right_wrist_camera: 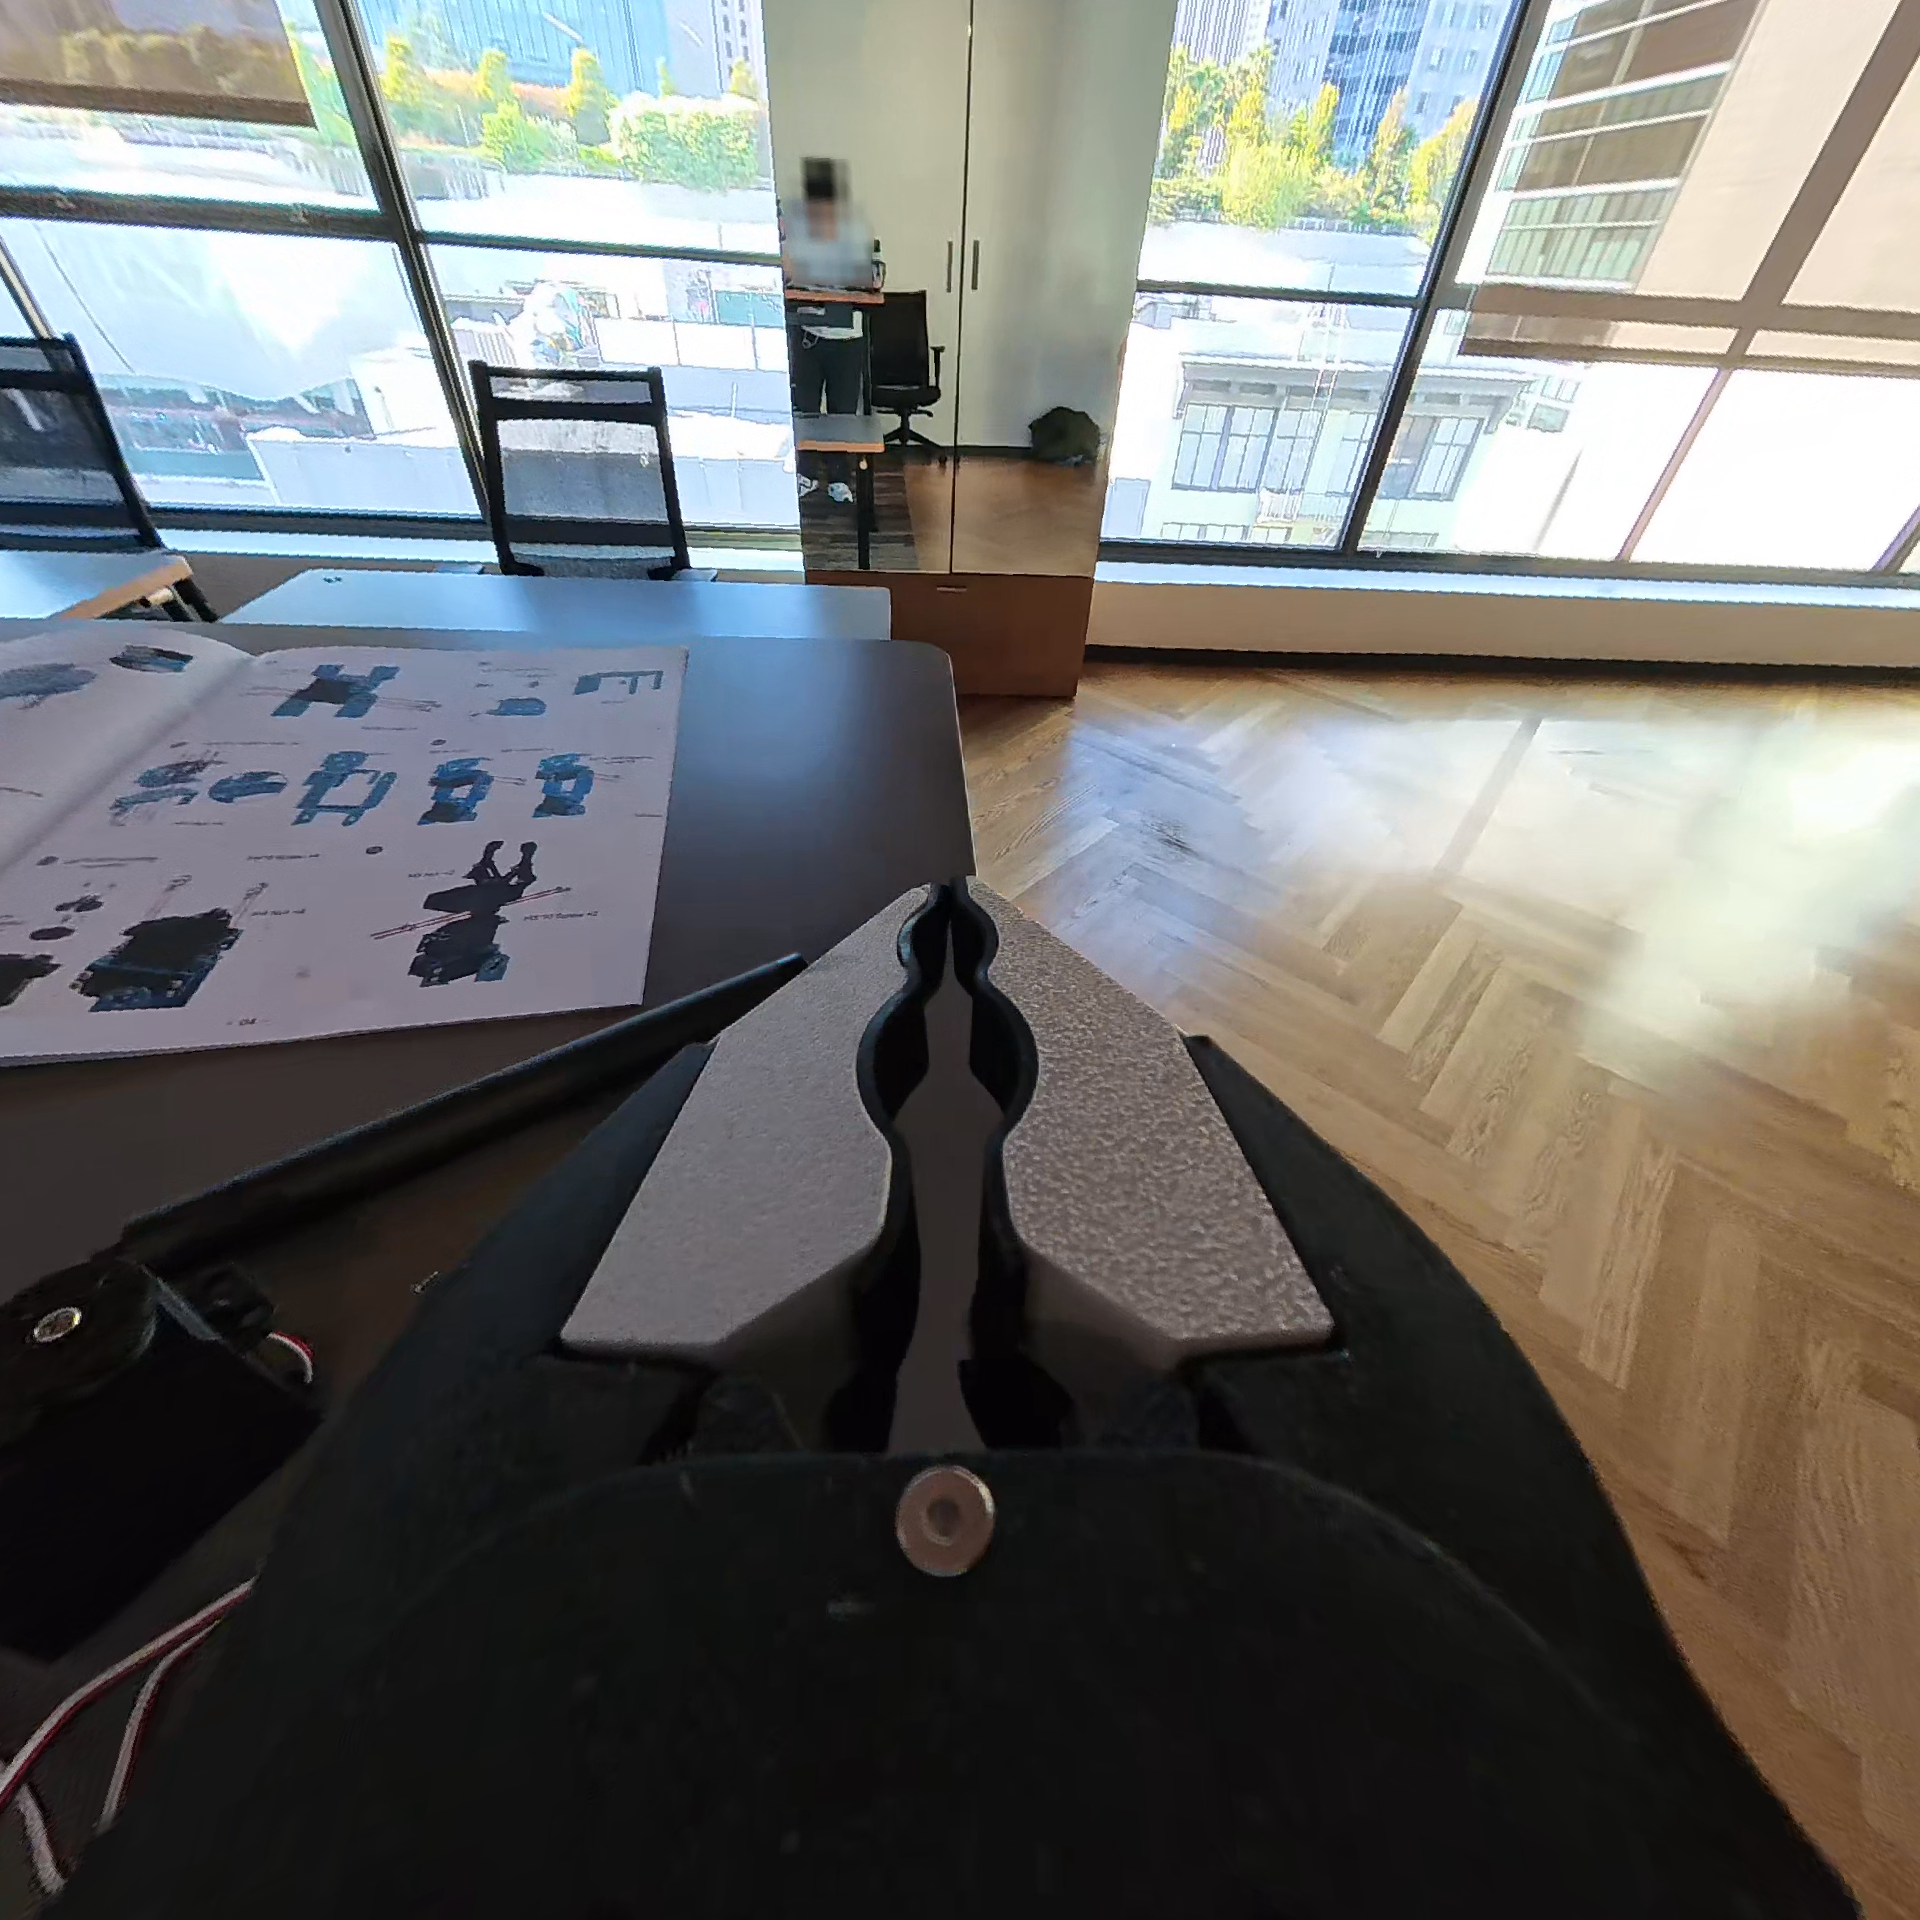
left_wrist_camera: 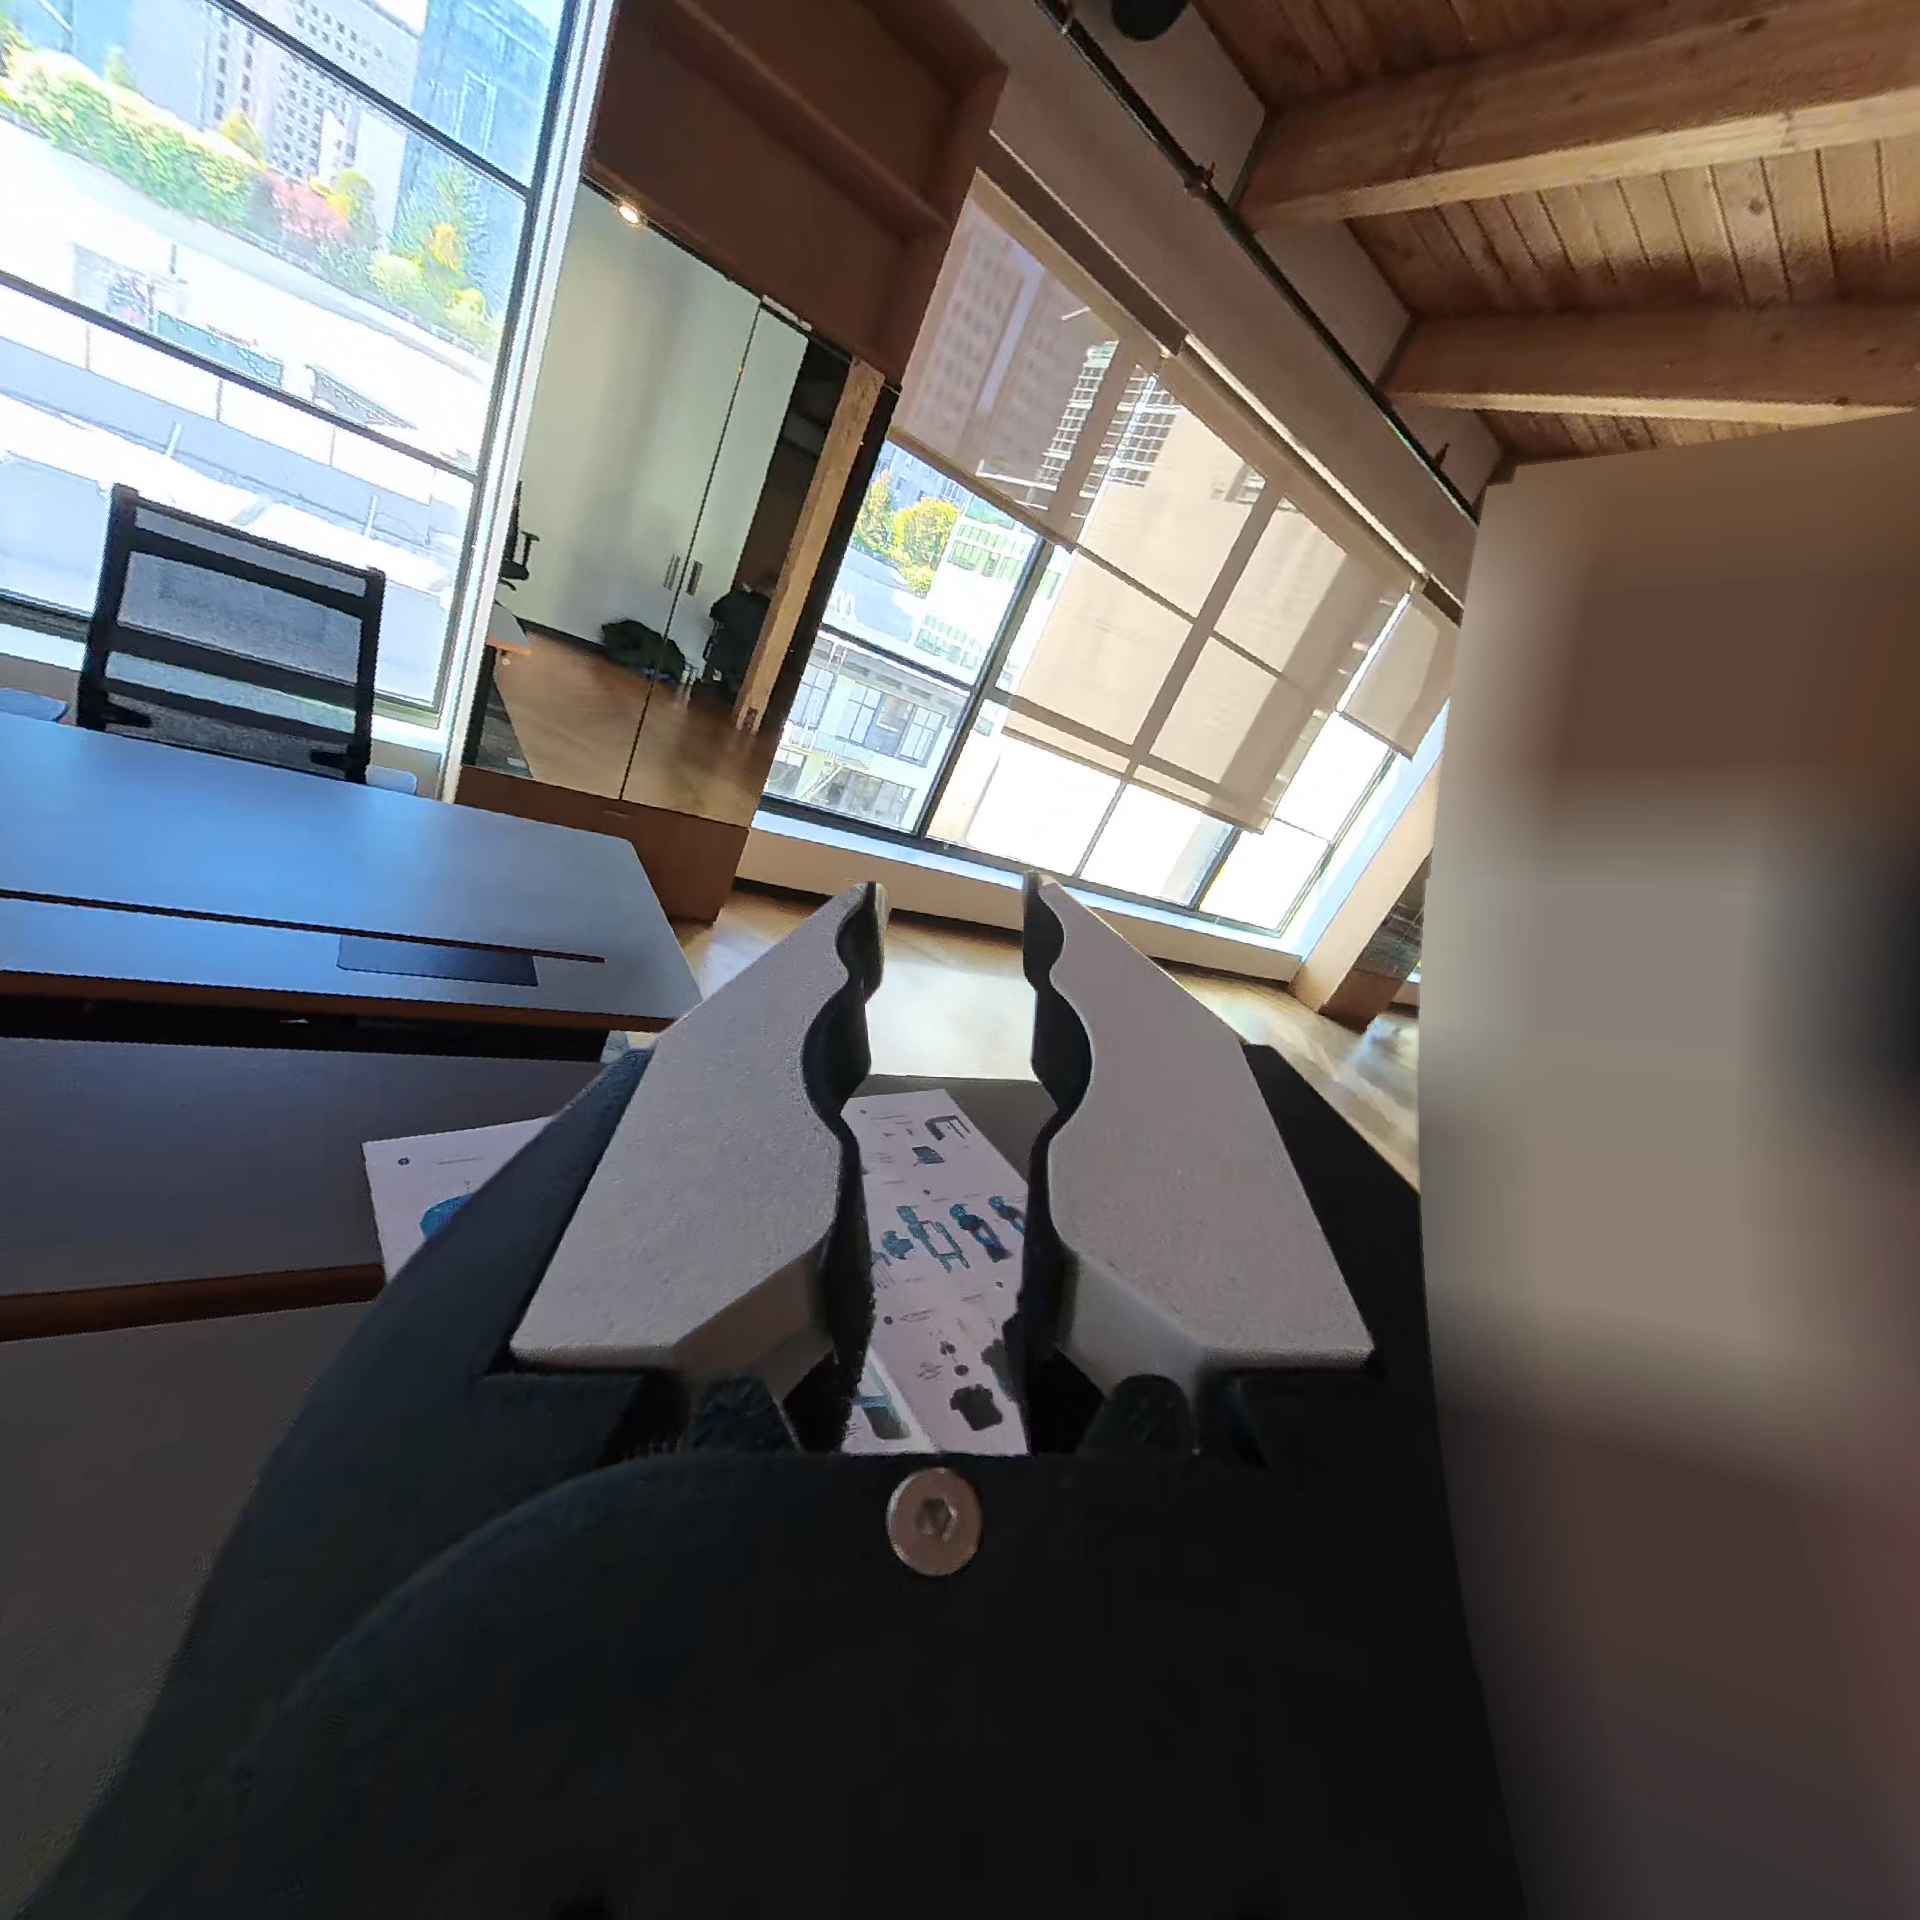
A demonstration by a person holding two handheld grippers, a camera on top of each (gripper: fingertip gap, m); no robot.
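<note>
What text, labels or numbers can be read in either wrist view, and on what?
Printed sheet on the dark table: small captions beside blue and black part drawings, all too small and blurred to read.
Black box with wires at the table's near edge: no label shows.
Left gripper and right gripper: no markings show.
No other writing is legible in either view.

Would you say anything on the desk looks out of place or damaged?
Nothing stands out. The open booklet lies flat on the dark desk, a black rod and a wired black part beside it, all seemingly intact.
</note>
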